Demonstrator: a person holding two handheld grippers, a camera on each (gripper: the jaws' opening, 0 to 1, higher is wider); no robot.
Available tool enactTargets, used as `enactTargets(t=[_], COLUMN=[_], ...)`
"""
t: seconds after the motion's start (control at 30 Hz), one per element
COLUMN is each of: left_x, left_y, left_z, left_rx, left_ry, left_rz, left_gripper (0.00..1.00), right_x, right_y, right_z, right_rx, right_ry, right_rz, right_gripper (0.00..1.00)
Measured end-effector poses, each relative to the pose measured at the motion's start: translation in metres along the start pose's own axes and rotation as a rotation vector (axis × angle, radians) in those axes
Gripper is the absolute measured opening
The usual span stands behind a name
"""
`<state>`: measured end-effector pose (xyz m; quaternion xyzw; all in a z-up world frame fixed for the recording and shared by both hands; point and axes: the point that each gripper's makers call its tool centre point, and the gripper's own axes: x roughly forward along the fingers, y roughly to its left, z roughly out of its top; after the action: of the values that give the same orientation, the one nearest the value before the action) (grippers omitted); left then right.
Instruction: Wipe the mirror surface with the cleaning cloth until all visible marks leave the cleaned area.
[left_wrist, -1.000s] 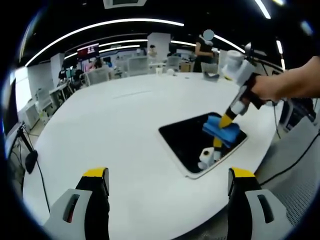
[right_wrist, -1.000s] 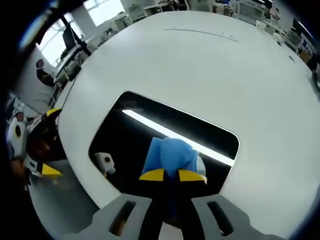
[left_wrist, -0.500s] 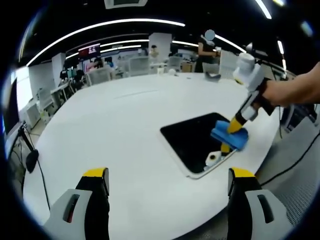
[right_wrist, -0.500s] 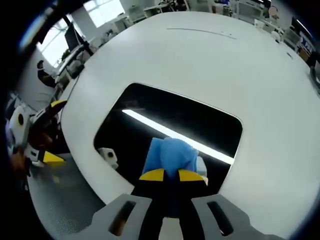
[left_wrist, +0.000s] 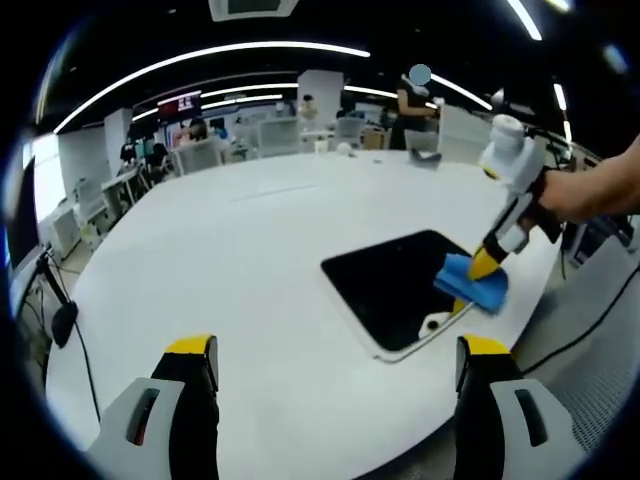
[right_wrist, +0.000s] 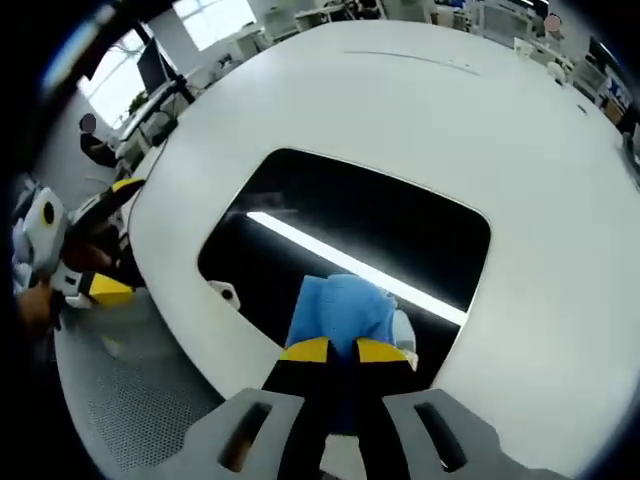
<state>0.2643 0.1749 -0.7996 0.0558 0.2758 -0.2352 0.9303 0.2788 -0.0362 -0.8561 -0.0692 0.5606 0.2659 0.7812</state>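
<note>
A rectangular mirror (left_wrist: 395, 285) with rounded corners lies flat on the white table (left_wrist: 230, 260), its dark glass reflecting a ceiling light strip (right_wrist: 350, 265). My right gripper (right_wrist: 343, 350) is shut on a blue cleaning cloth (right_wrist: 340, 308), pressing it on the mirror (right_wrist: 340, 220) near its near right edge. In the left gripper view the right gripper (left_wrist: 483, 266) and the cloth (left_wrist: 472, 286) sit at the mirror's right end, held by a hand. My left gripper (left_wrist: 335, 365) hangs open above the table's front, well short of the mirror, holding nothing.
The round white table's edge (left_wrist: 500, 345) runs close beside the mirror; grey floor and cables lie beyond it. Desks, chairs and a standing person (left_wrist: 410, 100) fill the office behind. The other gripper (right_wrist: 80, 260) shows at the left in the right gripper view.
The right gripper has dragged the cloth across the mirror toward its right end, near the table edge. The left gripper has stayed still and open.
</note>
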Motion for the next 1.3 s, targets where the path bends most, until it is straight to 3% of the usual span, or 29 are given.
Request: enactTargets(t=[0.43,0.47,0.5,0.57,0.7,0.77,0.87,0.9,0.97,1.0,1.3], left_x=[-0.001,-0.002,-0.001,-0.004,-0.006,-0.005,-0.001,0.0,-0.001,-0.002,-0.002], left_y=[0.003,0.003,-0.001,-0.001,-0.009,-0.009,0.0,0.001,0.0,-0.001,-0.002], left_z=[-0.005,-0.005,0.002,0.01,0.021,0.018,0.002,-0.003,0.006,0.011,0.011], left_rx=[-0.004,-0.028,-0.079,-0.026,-0.03,-0.028,0.074,0.075,0.02,0.047,0.03], left_ry=[0.038,0.046,0.014,0.003,-0.015,-0.004,0.049,0.063,0.025,-0.007,-0.005], left_rz=[0.028,0.027,0.006,0.017,0.005,0.018,0.06,0.055,0.048,0.049,0.034], left_gripper=[0.99,0.99,0.99,1.0,1.0,1.0,0.99,0.99,0.99,0.99,0.99], right_x=[0.0,-0.001,-0.001,-0.001,-0.001,-0.002,-0.003,-0.003,-0.004,-0.005,-0.008], right_y=[0.0,0.0,0.0,0.0,-0.002,-0.003,-0.006,-0.007,-0.01,-0.011,-0.019], right_z=[-0.001,-0.001,-0.001,-0.001,-0.001,-0.001,-0.002,-0.003,-0.004,-0.005,-0.009], right_rx=[-0.004,-0.005,-0.009,-0.012,-0.006,-0.006,0.004,0.006,0.01,0.014,0.03], right_ry=[-0.002,0.0,0.002,0.003,0.0,0.001,0.002,0.002,0.002,0.001,0.003], right_rz=[0.029,0.03,0.031,0.034,0.034,0.033,0.032,0.031,0.028,0.028,0.018], right_gripper=[0.02,0.02,0.02,0.02,0.02,0.02,0.02,0.02,0.02,0.02,0.02])
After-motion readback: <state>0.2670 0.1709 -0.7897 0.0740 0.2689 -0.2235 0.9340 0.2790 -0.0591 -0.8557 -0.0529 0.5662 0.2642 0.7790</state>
